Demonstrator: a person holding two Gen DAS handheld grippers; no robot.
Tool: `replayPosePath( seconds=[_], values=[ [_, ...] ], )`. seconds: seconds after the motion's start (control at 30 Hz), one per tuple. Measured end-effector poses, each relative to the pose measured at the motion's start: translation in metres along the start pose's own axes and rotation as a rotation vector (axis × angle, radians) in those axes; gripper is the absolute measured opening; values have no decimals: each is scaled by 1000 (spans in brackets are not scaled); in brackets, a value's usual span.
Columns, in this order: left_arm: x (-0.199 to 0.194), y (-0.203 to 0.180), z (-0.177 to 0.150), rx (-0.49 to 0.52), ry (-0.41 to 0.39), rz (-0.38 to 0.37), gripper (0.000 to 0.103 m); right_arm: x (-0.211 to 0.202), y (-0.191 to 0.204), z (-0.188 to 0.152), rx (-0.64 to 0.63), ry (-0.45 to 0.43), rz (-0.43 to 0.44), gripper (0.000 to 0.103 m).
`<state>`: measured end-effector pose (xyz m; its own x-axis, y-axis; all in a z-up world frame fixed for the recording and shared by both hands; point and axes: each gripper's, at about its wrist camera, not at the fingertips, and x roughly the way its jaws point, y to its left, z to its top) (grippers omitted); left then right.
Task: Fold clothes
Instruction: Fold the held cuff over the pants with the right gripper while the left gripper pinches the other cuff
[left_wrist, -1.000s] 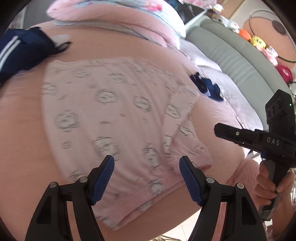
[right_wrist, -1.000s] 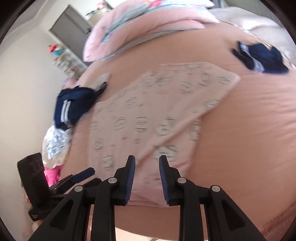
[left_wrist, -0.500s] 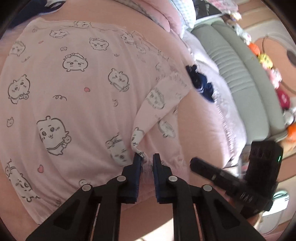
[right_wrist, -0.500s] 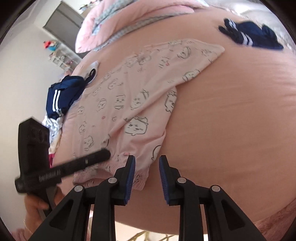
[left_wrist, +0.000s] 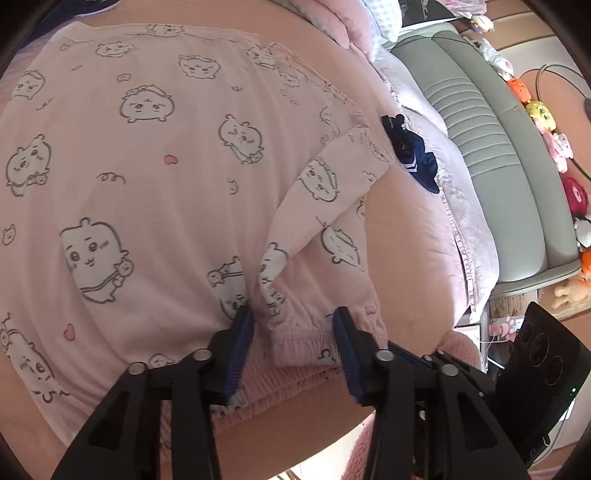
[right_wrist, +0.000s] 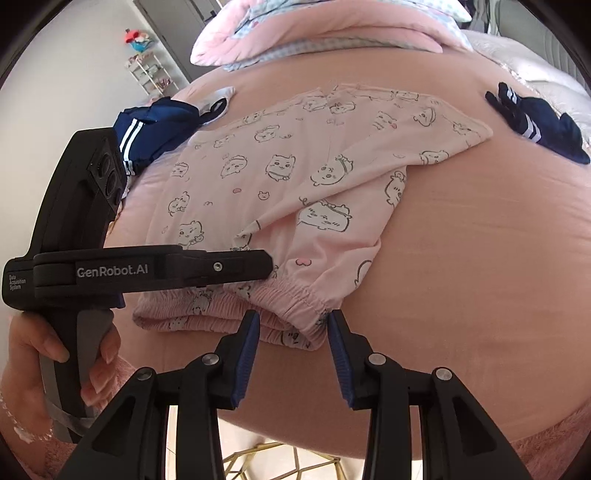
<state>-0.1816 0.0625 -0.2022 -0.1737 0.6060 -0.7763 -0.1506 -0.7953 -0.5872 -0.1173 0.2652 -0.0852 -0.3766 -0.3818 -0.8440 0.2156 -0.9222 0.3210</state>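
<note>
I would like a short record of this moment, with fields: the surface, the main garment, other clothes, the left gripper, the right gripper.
surface: pink bed sheet
main garment: pink printed pajama pants, lying flat, one part folded over, elastic waistband toward the cameras
other clothes: navy striped garment on one side of the pants, small navy piece on the other
left gripper: jaws opening, waistband between them
right gripper: jaws opening, waistband corner between them, pads not pressing

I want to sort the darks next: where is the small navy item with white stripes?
In the right wrist view, the small navy striped garment lies at the upper right on the pink bedsheet, just beyond the pink cartoon-print pyjamas.
</note>
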Motion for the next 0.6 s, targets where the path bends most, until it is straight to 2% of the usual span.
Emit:
replayPosePath(
  seconds=[0.03,0.07,0.1,0.13,0.23,0.37,0.5,0.6],
  values=[
    [1,-2,1,9,1,9,44,3,1,1,1,8,-7,38],
    [2,-4,2,12,2,5,39,3,1,1,0,9,-14,38],
    [1,-4,3,12,4,-6,29,3,1,0,0,8,-19,38],
    [0,-6,4,8,3,-26,9,3,1,0,3,5,-20,38],
    [-7,-13,6,5,-42,-49,9,3,3,1,9,-5,-19,38],
    [-26,-18,11,-39,-109,-147,8,5,5,1,-3,-15,-40,38],
    [-33,-32,14,-18,-146,-146,8,7,3,3,14,-38,-73,38],
    [-28,-33,12,-18,-142,-149,8,1,4,8,26,-81,-64,38]
  ],
)
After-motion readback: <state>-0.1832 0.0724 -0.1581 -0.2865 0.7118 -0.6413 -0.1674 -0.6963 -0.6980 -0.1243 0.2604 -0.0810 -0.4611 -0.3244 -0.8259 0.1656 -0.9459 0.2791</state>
